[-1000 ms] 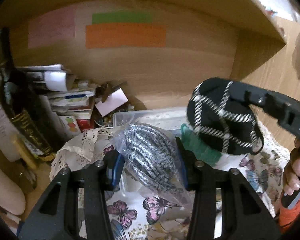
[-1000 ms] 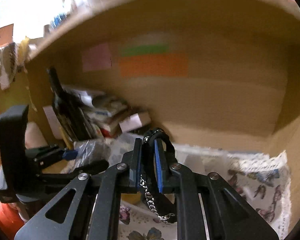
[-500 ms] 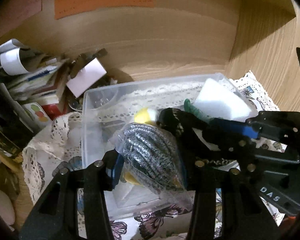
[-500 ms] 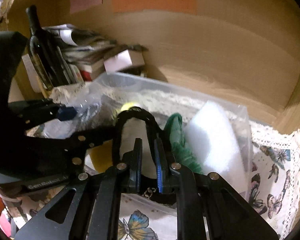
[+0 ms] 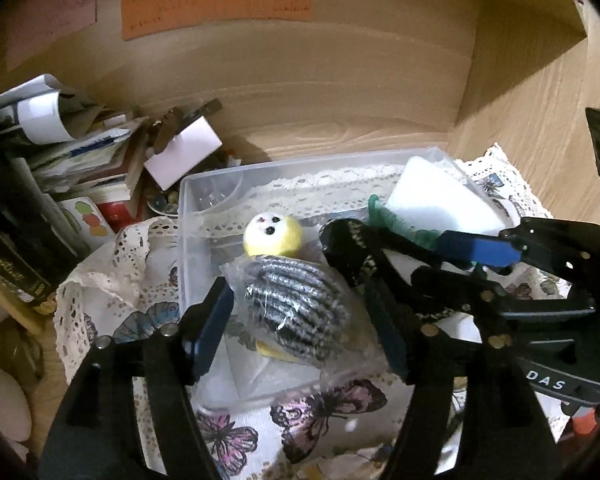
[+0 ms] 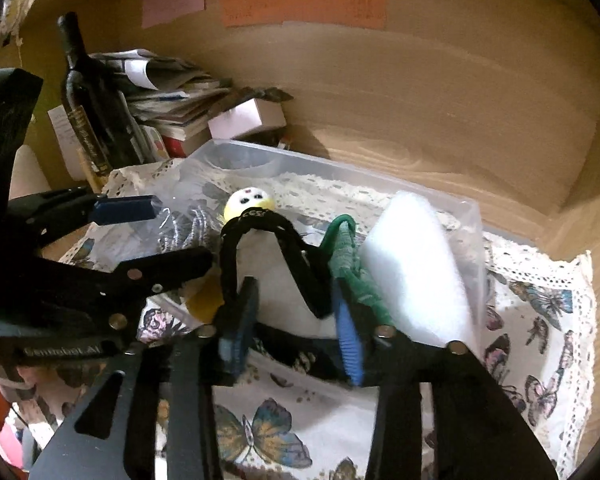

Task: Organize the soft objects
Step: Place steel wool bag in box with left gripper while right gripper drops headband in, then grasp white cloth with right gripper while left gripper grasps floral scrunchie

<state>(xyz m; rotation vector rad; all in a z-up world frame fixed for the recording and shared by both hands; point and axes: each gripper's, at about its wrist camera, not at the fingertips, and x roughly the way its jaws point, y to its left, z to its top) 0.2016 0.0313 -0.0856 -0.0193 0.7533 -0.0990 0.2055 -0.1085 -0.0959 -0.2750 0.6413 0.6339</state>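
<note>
Your left gripper [image 5: 300,316], fingers spread wide around the bagged striped cord bundle [image 5: 296,308], hangs above the clear bin [image 5: 204,184], while your right gripper [image 6: 296,312] gapes around a black strap [image 6: 268,228].

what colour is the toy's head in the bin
Yellow with a white face and black eyes; the left wrist view shows the toy's head best.

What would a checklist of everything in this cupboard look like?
Surface: butterfly-print lace-edged cloth, under a clear plastic bin.
Job's things: in the bin, yellow-and-white soft ball with a face, white foam block, green knitted piece, black fabric strap; clear bag of grey striped cord over it.
Clutter: dark glass bottle, stack of papers, small white box.
Grippers: left gripper jaws apart around the bag; right gripper jaws apart around the strap.
Cables: nothing seen.
Surroundings: wooden shelf wall, orange paper note.
</note>
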